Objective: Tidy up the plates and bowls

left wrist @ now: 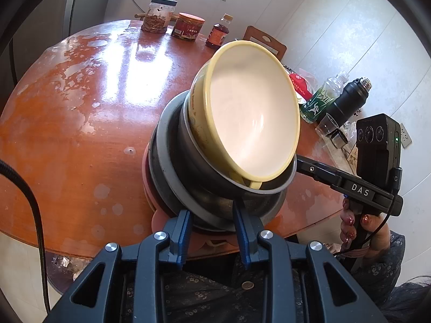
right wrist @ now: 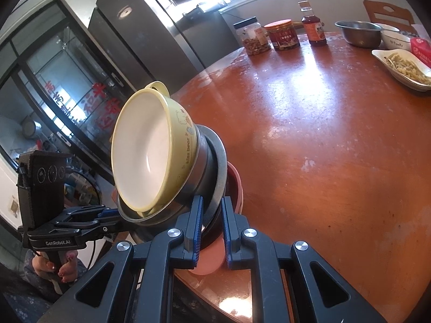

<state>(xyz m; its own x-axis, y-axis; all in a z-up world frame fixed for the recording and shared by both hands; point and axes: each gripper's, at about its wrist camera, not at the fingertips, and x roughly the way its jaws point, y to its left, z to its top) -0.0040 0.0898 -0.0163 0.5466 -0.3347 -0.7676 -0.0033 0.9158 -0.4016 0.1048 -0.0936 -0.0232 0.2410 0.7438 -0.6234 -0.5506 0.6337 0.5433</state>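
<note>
Left gripper (left wrist: 212,212): your jaws are narrow and pinched on the rim of the steel bowl (left wrist: 215,202), right at your fingertips.

Right gripper (right wrist: 210,210): closed down tight on the edge of the grey plate (right wrist: 219,167), with the pink plate (right wrist: 237,185) just behind it.

Stack: it's tilted hard, held up off the table (right wrist: 323,134) between your two tools.

Yellow bowl (right wrist: 150,156): nested on top, mouth tipped toward you, just above both sets of fingers.

Far side: jars (right wrist: 254,37) and a sauce bottle (right wrist: 312,27) sit well ahead of your right tool, another steel bowl (right wrist: 358,33) off to its right.
</note>
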